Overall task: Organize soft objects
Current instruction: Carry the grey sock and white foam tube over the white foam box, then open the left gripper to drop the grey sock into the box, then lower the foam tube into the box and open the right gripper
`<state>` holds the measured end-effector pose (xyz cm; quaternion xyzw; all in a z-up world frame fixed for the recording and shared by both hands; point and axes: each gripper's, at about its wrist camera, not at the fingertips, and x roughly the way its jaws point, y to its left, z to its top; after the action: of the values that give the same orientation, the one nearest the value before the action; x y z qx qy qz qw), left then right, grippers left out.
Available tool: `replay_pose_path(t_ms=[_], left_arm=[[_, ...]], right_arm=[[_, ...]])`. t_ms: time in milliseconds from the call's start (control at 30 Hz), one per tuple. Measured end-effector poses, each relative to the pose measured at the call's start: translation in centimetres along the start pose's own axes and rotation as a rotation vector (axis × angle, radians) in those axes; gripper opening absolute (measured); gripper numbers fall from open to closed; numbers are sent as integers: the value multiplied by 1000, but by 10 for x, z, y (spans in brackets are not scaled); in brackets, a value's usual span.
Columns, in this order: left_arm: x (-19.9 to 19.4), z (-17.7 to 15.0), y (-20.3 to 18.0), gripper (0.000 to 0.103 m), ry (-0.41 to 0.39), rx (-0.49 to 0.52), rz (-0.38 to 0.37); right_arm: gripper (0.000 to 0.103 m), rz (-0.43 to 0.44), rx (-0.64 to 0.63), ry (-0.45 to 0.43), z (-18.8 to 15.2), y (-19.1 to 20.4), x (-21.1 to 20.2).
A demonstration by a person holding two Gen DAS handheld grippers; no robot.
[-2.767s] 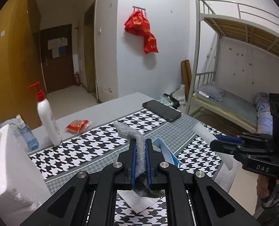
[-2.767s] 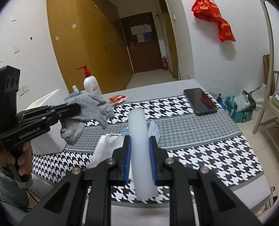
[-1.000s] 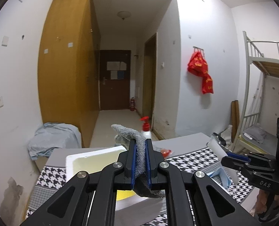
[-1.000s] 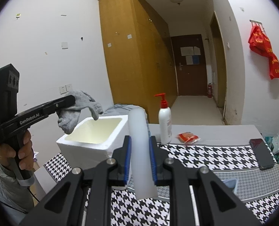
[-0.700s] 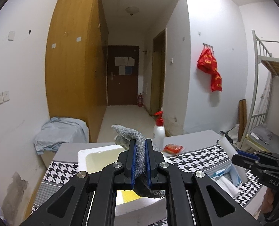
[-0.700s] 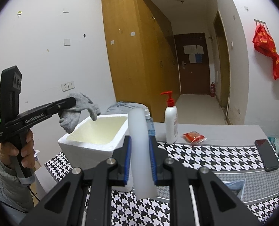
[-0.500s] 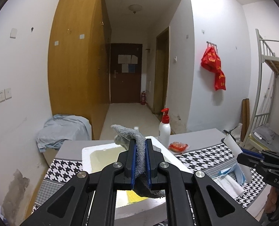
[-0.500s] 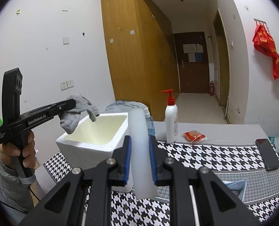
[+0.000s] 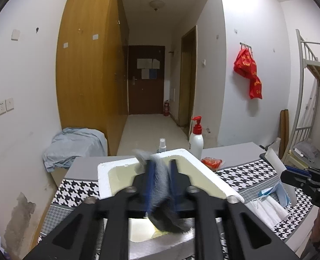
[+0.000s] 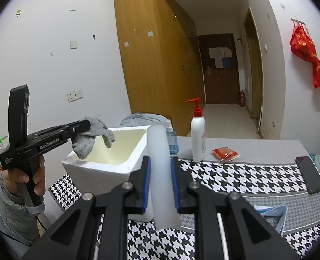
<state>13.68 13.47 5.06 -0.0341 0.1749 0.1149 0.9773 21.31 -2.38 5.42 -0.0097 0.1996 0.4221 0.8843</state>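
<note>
Left gripper [image 9: 160,173] is over the white foam box [image 9: 108,171]. Its jaws have just been opening, and the grey sock [image 9: 160,182] sits loose and blurry between them, starting to drop into the box. The pads no longer squeeze it.

Right gripper [image 10: 160,184] waits beside the box, a bit nearer the table's front edge. Its jaws are pinched on a white foam tube [image 10: 160,173], which stands almost straight up.

So the sock is nearly put away. I think the tube goes in the box next. A blue and white face mask [image 9: 274,197] lies on the checked cloth [image 10: 235,177] on the far side from the box, so that may be left too.
</note>
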Motion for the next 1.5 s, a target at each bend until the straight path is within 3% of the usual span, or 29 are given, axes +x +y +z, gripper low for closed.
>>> replay_pose_path(t_ms=[33, 100, 433, 933, 1500], left_arm=[[-2, 0, 2, 72, -8, -8, 5], [-7, 1, 6, 93, -40, -39, 20], [-21, 1, 9, 100, -73, -20, 57], [-44, -5, 28, 102, -105, -29, 127], [-68, -17, 47, 102, -118, -54, 216]], right_arm=[[22, -1, 0, 1, 1, 1, 1], [22, -2, 2, 3, 1, 2, 2], [22, -4, -3, 2, 3, 9, 5], [22, 33, -25, -1, 13, 28, 20], [22, 165, -61, 32, 39, 67, 58]])
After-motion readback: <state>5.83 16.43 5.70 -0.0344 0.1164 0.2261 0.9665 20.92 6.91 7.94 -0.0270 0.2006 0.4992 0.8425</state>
